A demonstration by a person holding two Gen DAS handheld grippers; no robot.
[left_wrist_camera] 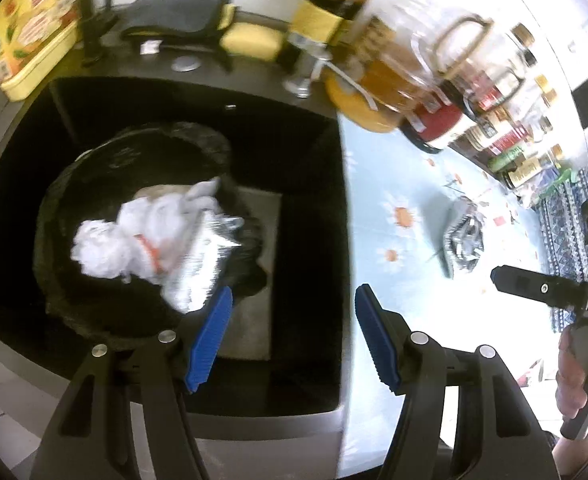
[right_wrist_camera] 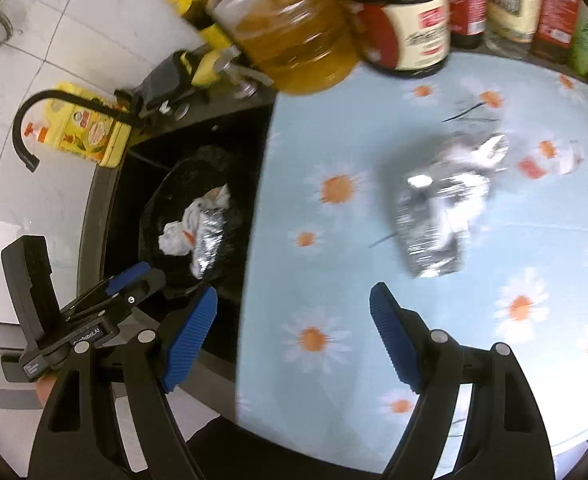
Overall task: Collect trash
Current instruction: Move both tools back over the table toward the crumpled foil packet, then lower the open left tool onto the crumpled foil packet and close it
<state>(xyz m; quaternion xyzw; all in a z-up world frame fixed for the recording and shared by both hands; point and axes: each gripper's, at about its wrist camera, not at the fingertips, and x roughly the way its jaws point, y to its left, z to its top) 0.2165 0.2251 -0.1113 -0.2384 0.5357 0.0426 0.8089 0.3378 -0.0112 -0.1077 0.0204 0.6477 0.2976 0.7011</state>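
Nearest in the right wrist view, the right hand-held gripper (right_wrist_camera: pixel 294 332) has its blue pads spread wide with nothing between them, hanging over the flowered desk (right_wrist_camera: pixel 334 380). Up and to the right of it, at about one o'clock, lies the crumpled foil wrapper (right_wrist_camera: pixel 438 216), flat on the desk. It lies apart from the pads, and only bare cloth is between. Its long axis appears to run from about eleven to five o'clock, though blur softens its edges. Just beyond it, toward two o'clock, a small red-and-white scrap (right_wrist_camera: pixel 550 162) rests on the cloth.

The left hand-held gripper (left_wrist_camera: pixel 292 336) is half open and also empty; its pads straddle the desk's edge. It sits beside the black-lined bin (left_wrist_camera: pixel 74 280) in the sink, which lies at about ten o'clock from it. White tissue (left_wrist_camera: pixel 110 248) and a foil piece (left_wrist_camera: pixel 198 268) lie inside. From this side the foil wrapper on the desk (left_wrist_camera: pixel 462 244) is out at two o'clock, well apart.

By my reading, the right side is the nearer one for the wrapper. A grasp across its short side would probably suit, and the bin then lies to the left, at ten o'clock. Bottles (right_wrist_camera: pixel 306 40) stand farthest back.
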